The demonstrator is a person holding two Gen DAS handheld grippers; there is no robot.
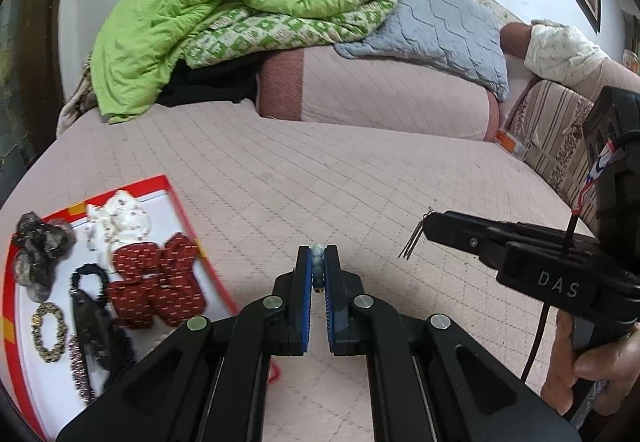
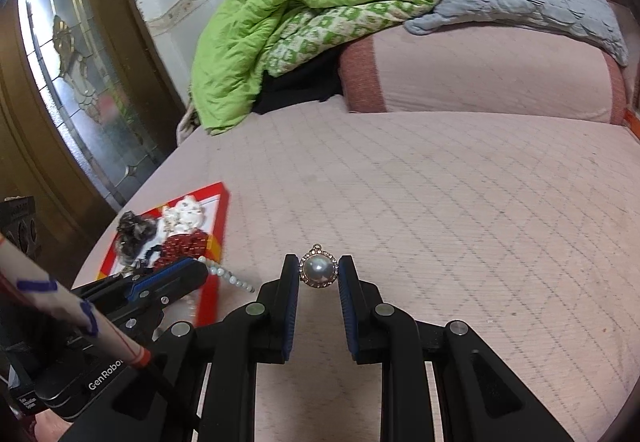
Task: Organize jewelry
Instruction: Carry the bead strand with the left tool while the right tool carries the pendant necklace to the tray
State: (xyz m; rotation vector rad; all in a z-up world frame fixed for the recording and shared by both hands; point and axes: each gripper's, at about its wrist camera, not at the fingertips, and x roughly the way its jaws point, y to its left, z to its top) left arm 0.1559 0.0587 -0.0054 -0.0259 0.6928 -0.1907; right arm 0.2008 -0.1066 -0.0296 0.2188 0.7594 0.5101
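Observation:
My left gripper (image 1: 318,254) is shut on a strand of pale green-white beads (image 1: 317,265), held above the pink bed. From the right wrist view that strand (image 2: 230,276) trails out of the left gripper (image 2: 200,268) over the corner of the red-rimmed tray (image 2: 224,198). My right gripper (image 2: 318,260) is shut on a round pearl pendant (image 2: 319,269) with a sparkly rim. Thin metal tassels (image 1: 412,240) dangle from the right gripper (image 1: 430,220) in the left wrist view. The tray (image 1: 176,194) holds a dark red scrunchie (image 1: 156,278), a white one, a grey one, a black hair tie and a beaded bracelet (image 1: 49,332).
A pink quilted sheet (image 1: 320,178) covers the bed. At the back lie a green quilt (image 1: 208,2), a grey pillow cover (image 1: 440,26) and a pink bolster (image 1: 380,94). A wooden door with glass (image 2: 76,54) stands left. A person's hand (image 1: 592,362) grips the right handle.

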